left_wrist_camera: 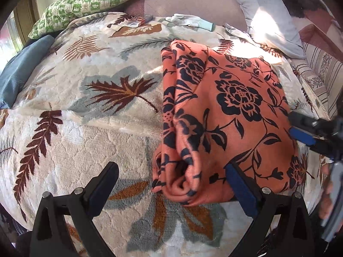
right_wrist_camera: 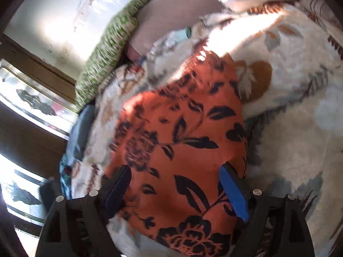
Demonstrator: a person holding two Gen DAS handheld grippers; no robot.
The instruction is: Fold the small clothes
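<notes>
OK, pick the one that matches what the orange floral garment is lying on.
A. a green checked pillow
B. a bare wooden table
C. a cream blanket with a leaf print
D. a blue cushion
C: in the left wrist view the orange floral garment lies folded on the cream leaf-print blanket, while the green checked pillow and blue cushion sit apart at the far edge.

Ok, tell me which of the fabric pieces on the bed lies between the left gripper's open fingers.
The orange fleece garment with black flowers; the left gripper brackets its bunched near end. The blue cloth and green checked pillow lie far off.
</notes>
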